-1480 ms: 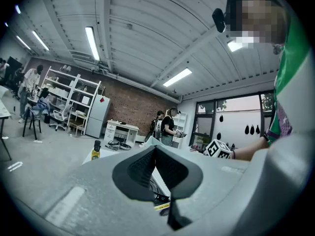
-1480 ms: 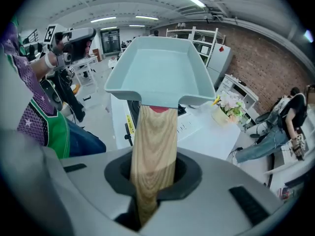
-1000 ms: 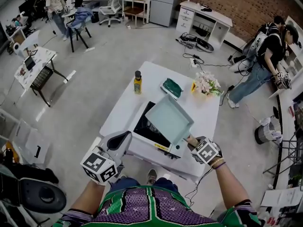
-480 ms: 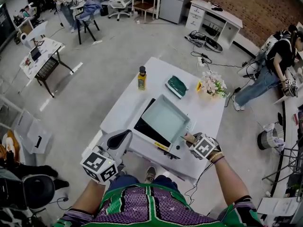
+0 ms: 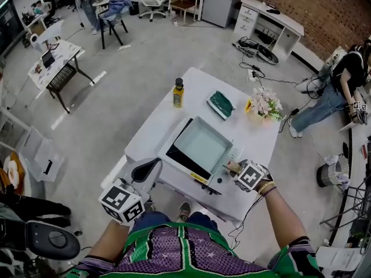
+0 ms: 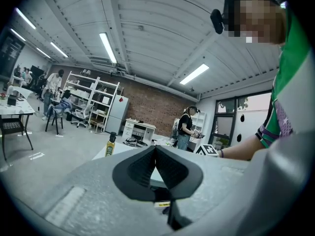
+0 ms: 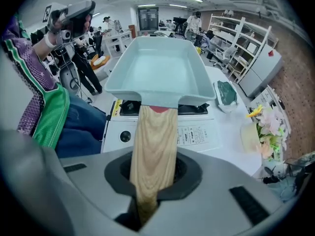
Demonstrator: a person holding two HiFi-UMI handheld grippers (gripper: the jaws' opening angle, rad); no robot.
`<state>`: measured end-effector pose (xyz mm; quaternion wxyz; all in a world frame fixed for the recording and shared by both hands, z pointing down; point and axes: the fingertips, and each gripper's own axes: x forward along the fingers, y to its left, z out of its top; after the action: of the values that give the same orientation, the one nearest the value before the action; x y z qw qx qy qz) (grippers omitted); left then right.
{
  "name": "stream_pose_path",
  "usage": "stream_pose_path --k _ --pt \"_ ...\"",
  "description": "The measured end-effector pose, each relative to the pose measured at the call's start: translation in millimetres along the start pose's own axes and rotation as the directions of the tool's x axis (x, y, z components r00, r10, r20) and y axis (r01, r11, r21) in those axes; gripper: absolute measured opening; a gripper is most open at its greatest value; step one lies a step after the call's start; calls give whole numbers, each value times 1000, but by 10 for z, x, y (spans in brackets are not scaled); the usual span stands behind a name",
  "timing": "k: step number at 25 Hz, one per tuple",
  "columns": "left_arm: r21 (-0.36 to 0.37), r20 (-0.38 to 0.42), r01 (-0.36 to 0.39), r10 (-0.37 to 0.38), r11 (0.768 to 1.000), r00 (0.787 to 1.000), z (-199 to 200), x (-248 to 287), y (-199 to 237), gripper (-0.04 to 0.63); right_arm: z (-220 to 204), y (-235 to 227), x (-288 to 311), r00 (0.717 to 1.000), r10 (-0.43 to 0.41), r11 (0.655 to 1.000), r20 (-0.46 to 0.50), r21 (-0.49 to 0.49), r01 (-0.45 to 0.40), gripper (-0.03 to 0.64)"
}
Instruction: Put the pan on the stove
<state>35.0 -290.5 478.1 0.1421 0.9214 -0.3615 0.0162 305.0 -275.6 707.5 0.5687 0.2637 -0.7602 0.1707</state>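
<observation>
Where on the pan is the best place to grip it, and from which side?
The wooden handle, from the front of the stove: it juts straight out that way, clear of the pan walls. The right tongs are shut on it end-on like this.

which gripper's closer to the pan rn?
Right. The right gripper is clamped on the wooden handle of the pan; the left gripper, shut and empty, sits off the stove's near-left corner, clear of it.

grey floor (image 5: 133, 80) | brick wall (image 5: 327, 4) | white desk (image 5: 272, 17) against it | strip lights (image 6: 107, 45) on ceiling
</observation>
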Motion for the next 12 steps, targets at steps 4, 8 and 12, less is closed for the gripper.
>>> stream_pose_path --k 4,8,12 --pt "-3 2 -6 6 1000 1000 -4 -26 16 17 38 11 24 1000 3 1000 -10 -20 -3 49" --pt "-5 3 -10 10 1000 1000 8 -48 27 17 62 4 55 1000 13 1000 -24 -24 -14 49" --pt "-7 1 -13 13 1000 1000 7 -70 22 17 81 -28 35 999 9 999 -51 -48 -11 49"
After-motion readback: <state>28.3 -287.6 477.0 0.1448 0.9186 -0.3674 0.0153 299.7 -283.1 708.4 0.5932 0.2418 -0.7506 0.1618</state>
